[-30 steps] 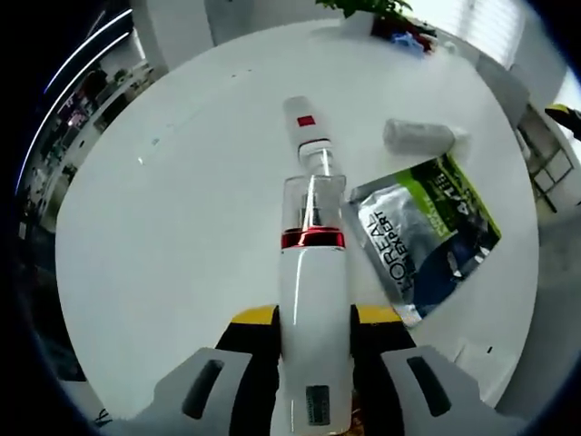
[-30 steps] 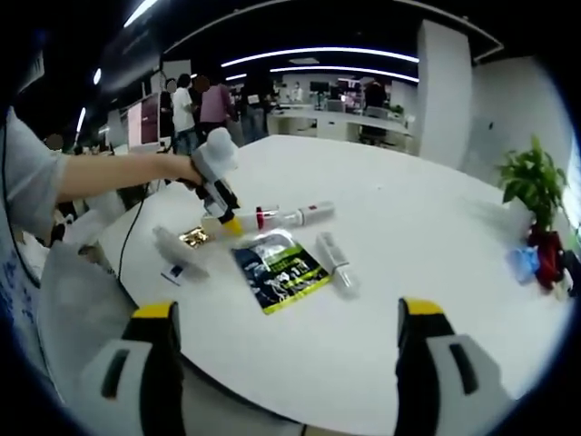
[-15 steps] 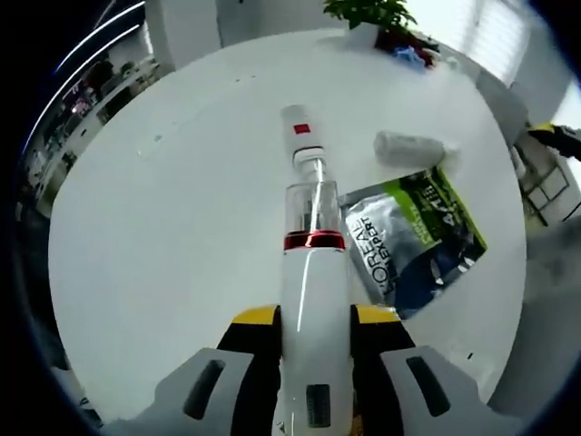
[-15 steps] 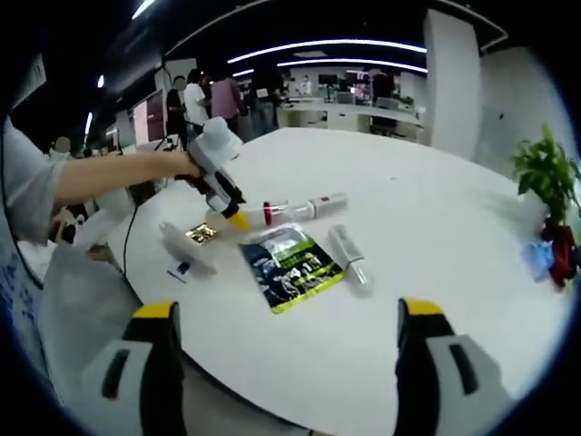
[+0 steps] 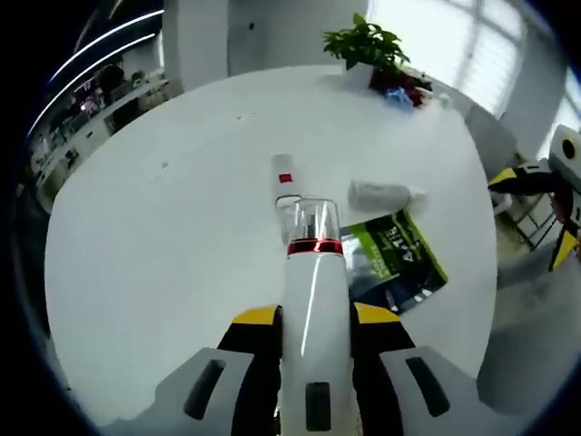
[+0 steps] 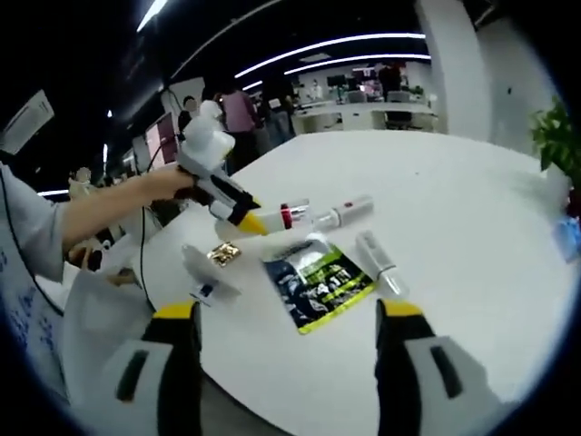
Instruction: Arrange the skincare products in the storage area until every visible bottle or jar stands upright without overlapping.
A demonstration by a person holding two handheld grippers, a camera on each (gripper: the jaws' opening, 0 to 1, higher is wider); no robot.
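Since a second ago we have lifted the white pump bottle with the red collar (image 5: pixel 313 300) off the white round table (image 5: pixel 163 236), clamped in our left gripper (image 5: pixel 313 363), its long axis level and pointing far, while our right gripper (image 6: pixel 286 363) hangs wide, empty and farther off.

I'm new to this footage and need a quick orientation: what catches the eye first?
The left gripper holds a white bottle by its base, lifted and roughly level above the round white table. Under it lie a green-and-black sachet and a small tube.
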